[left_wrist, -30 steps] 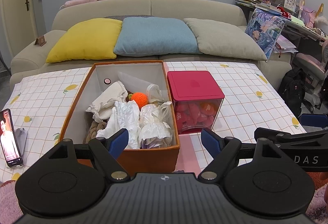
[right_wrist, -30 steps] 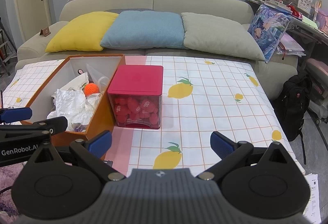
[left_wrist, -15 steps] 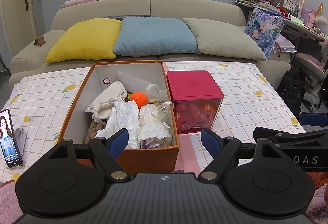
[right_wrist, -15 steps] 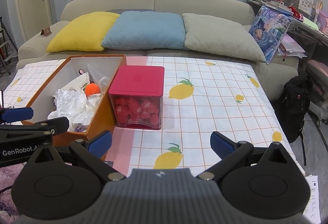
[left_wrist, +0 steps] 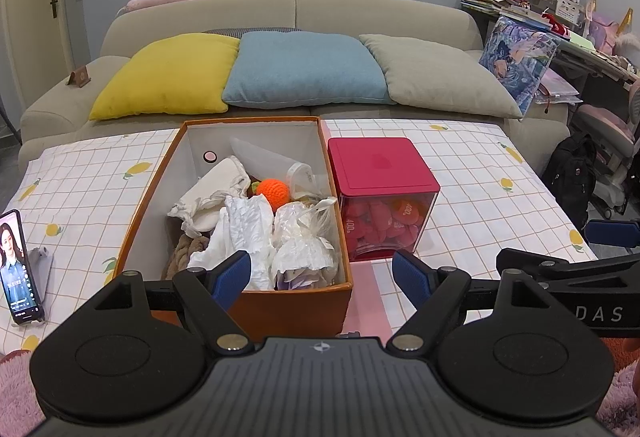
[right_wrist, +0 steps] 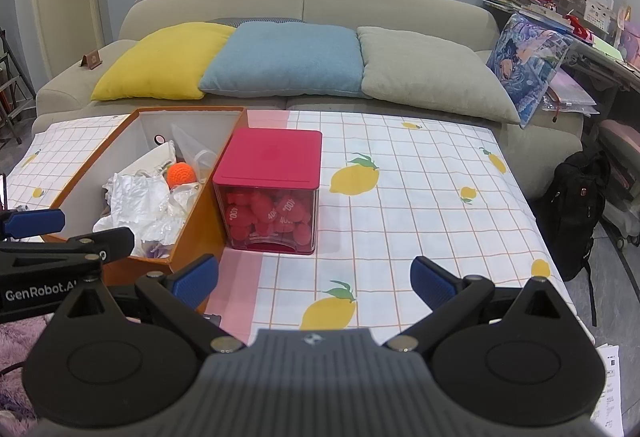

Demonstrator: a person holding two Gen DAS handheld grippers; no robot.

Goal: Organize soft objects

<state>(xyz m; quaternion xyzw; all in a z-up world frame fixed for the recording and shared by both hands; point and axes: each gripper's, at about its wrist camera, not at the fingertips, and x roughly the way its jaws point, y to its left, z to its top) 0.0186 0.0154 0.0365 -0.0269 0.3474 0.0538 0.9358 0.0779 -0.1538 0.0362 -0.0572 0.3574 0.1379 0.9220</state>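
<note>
An orange cardboard box (left_wrist: 288, 307) (right_wrist: 188, 233) stands open on the lemon-print tablecloth. Inside lie white crumpled cloths (left_wrist: 240, 233) (right_wrist: 136, 197), a clear plastic bag (left_wrist: 304, 241), an orange knitted ball (left_wrist: 273, 192) (right_wrist: 182, 173) and a tan rope (left_wrist: 182, 251). Beside its right wall stands a clear cube with a red lid (left_wrist: 380, 165) (right_wrist: 276, 157), full of red soft pieces. My left gripper (left_wrist: 322, 275) hangs open at the box's near end, holding nothing. My right gripper (right_wrist: 314, 283) is open over the cloth, right of the box, also with nothing in it.
A phone (left_wrist: 18, 269) leans on a stand at the table's left edge. Behind the table is a beige sofa with yellow (left_wrist: 168, 75), blue (left_wrist: 304, 69) and grey (left_wrist: 436, 77) cushions. A black backpack (right_wrist: 580, 209) and a cluttered desk are to the right.
Both grippers have stayed open and drifted only slightly; the box and cube have not moved.
</note>
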